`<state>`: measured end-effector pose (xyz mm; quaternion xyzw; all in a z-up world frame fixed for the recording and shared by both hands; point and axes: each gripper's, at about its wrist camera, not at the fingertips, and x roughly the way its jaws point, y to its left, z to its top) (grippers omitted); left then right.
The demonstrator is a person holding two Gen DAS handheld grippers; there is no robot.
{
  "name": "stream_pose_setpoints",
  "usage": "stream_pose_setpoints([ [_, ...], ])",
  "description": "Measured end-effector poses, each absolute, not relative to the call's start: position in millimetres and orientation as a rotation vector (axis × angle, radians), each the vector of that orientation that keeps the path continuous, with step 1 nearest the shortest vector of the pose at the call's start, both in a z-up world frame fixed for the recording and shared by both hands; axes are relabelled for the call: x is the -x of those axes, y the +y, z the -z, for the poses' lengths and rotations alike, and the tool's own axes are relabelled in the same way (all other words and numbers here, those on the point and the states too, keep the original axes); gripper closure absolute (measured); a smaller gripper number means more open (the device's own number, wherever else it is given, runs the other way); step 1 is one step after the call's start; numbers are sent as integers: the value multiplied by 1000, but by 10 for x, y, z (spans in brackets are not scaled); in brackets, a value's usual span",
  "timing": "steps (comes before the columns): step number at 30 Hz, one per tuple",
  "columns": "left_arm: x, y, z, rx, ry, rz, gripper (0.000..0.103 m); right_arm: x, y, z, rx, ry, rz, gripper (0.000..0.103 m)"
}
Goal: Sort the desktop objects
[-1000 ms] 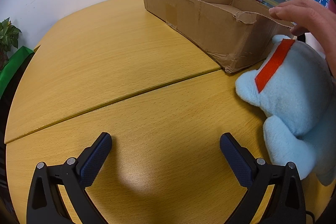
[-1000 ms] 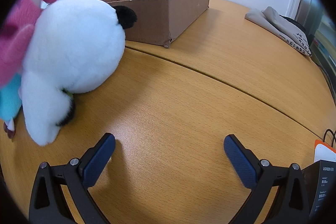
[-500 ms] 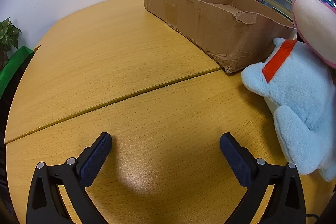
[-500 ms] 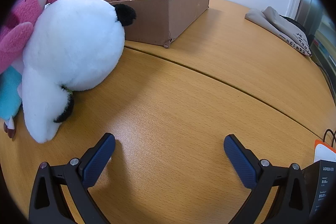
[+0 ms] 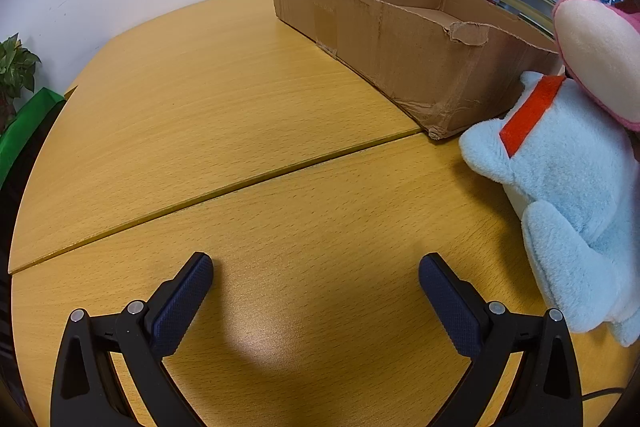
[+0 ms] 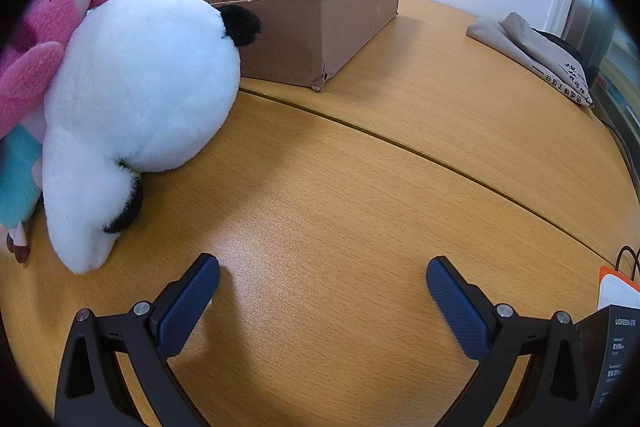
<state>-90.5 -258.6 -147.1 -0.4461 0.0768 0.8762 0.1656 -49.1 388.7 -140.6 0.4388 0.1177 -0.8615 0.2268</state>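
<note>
The left hand-held gripper (image 5: 316, 275) hovers released and empty over the wooden counter (image 5: 200, 115), with a light-blue plush toy (image 5: 568, 187) just to its right, beside the corner of the cardboard box (image 5: 400, 39). The right hand-held gripper (image 6: 322, 277) is likewise spread wide, holding nothing. To its left a white plush toy (image 6: 144, 87) lies on the counter, a pink plush toy (image 6: 48, 27) leaning over it.

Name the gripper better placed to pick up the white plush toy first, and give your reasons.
Probably right. The white plush toy lies just ahead-left of the open right gripper; the left gripper sees only the light blue plush toy.
</note>
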Motion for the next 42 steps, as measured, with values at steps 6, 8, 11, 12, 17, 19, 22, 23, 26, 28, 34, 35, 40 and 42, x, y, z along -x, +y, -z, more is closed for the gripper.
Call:
stream_pose_setpoints([
  [6, 907, -2587, 1470, 1271, 219, -2495, 0, 478, 3886, 1405, -1210, 325, 2374, 0],
  [8, 907, -2588, 1469, 1271, 219, -2495, 0, 485, 3884, 1406, -1211, 324, 2377, 0],
  [11, 904, -2591, 1467, 1271, 219, -2496, 0, 483, 3867, 1409, -1221, 312, 2397, 0],
  [12, 906, -2591, 1467, 1271, 219, -2496, 0, 483, 3860, 1410, -1224, 309, 2403, 0],
  [17, 915, -2589, 1467, 1270, 219, -2496, 0, 471, 3829, 1415, -1247, 280, 2448, 0],
  [19, 915, -2591, 1468, 1270, 219, -2496, 0, 455, 3825, 1418, -1257, 267, 2469, 0],
  [22, 911, -2592, 1468, 1270, 219, -2496, 0, 433, 3821, 1417, -1268, 255, 2489, 0],
  [23, 910, -2593, 1468, 1270, 219, -2496, 0, 429, 3819, 1417, -1271, 251, 2495, 0],
  [26, 914, -2594, 1468, 1270, 219, -2496, 0, 398, 3813, 1412, -1289, 239, 2517, 0],
  [28, 914, -2595, 1469, 1270, 219, -2496, 0, 355, 3807, 1403, -1301, 229, 2524, 0],
  [34, 912, -2598, 1469, 1270, 219, -2495, 0, 58, 3817, 1268, -1257, 19, 2519, 0],
  [35, 912, -2598, 1469, 1270, 219, -2495, 0, -19, 3791, 1212, -1244, 20, 2539, 0],
  [40, 915, -2600, 1469, 1270, 219, -2495, 0, -612, 3361, 696, -1051, 238, 2691, 1],
  [42, 914, -2600, 1469, 1270, 219, -2495, 0, -837, 3202, 498, -966, 257, 2724, 1],
])
